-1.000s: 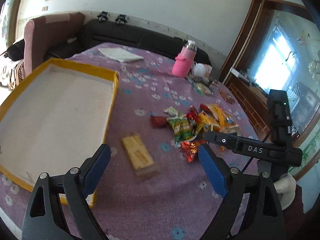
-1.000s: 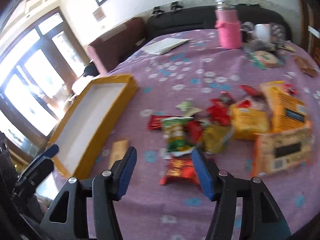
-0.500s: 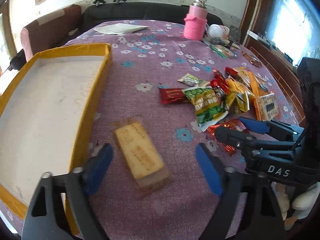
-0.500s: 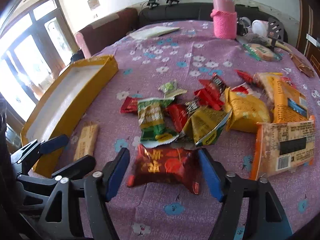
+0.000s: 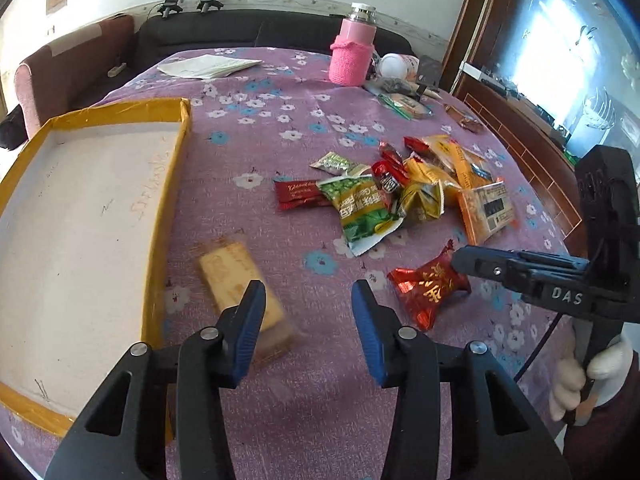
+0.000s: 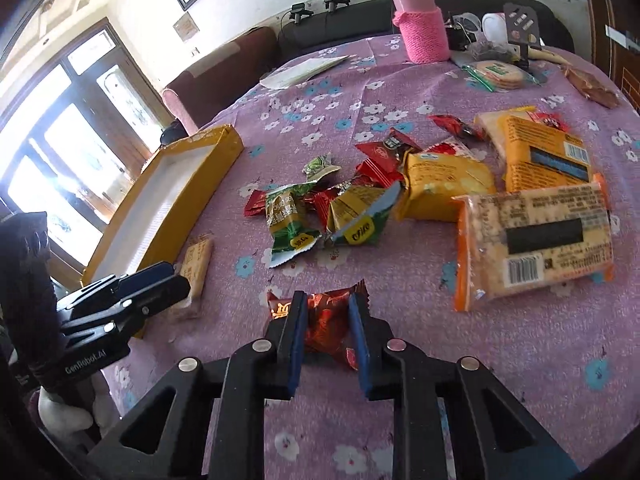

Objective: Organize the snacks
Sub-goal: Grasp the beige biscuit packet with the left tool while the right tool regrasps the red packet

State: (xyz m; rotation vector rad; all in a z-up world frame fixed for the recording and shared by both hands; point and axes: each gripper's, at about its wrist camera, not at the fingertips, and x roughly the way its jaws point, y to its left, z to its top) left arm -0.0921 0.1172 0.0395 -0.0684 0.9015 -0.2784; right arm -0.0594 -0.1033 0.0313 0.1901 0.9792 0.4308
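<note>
Right tool (image 6: 325, 322), "DAS" lettering

left hand-held gripper (image 5: 306, 320) hangs open over the counter (image 5: 280, 128), biscuit pack (image 5: 236, 276) just beside its left finger.

bare cloth (image 5: 320, 412) ahead, snack pile (image 5: 400, 196) right, tray (image 5: 168, 184) left

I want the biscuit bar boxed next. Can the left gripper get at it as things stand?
Probably yes. The biscuit bar lies alone on the tablecloth beside the yellow box, just off the open left gripper, whose left finger overlaps it. Nothing covers it.
</note>
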